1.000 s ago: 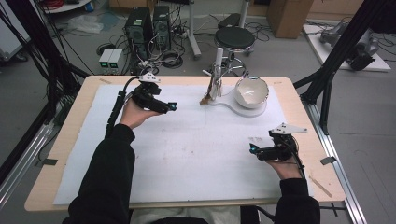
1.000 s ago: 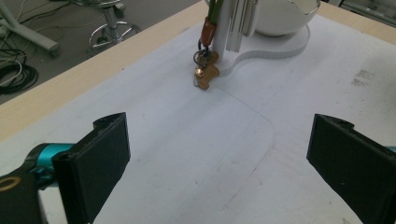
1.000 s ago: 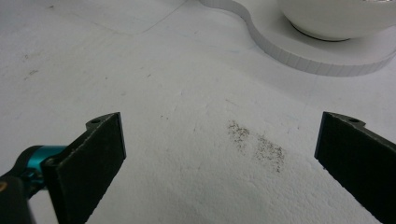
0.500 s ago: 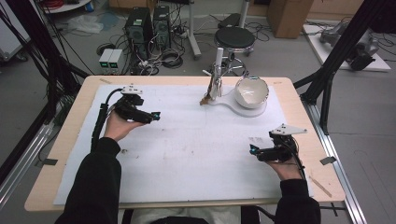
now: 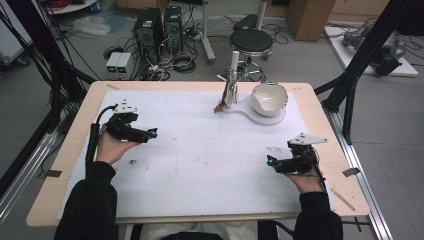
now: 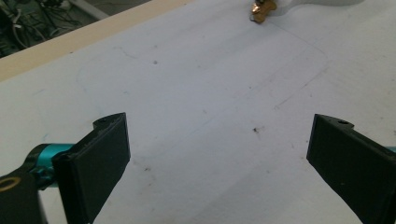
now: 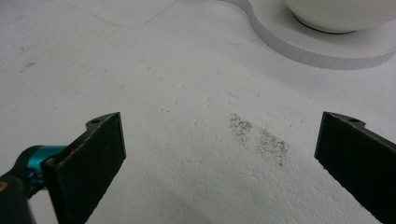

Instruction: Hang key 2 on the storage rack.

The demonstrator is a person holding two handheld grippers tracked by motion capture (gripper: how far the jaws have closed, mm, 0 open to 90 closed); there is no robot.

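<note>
High view first: both grippers are parked low on the white mat (image 5: 200,165), and nothing is in either of them. The landmark here is the white bowl (image 5: 269,97), sitting on its white base (image 5: 248,108) at the mat's far edge. Just to the left of the bowl, on the neck of that base, stands the upright tool (image 5: 231,85), with a small gold-brown piece (image 5: 218,108) at its foot.

The left gripper (image 5: 148,133) lies well to the left of the bowl and nearer the person, cradled in the left hand (image 5: 112,148), jaws pointed across the mat. In the left gripper view the two black jaws stand wide apart over bare mat, and the gold-brown piece (image 6: 261,10) sits far ahead at the top.

The right gripper (image 5: 270,161) is on the near side of the bowl, a little to its right and well apart from it. In the right gripper view its jaws are spread wide too, a smudge of dark specks (image 7: 259,137) on the mat between them, and the base's rim (image 7: 322,56) with the bowl (image 7: 336,11) up ahead.

So where does the job stand? As I read it, this is either the very start or the very finish: the bowl set is untouched by either gripper, both hands rest, and no grasp is in progress. Whatever handling of the bowl or the tool is wanted, none of it is under way right now.
</note>
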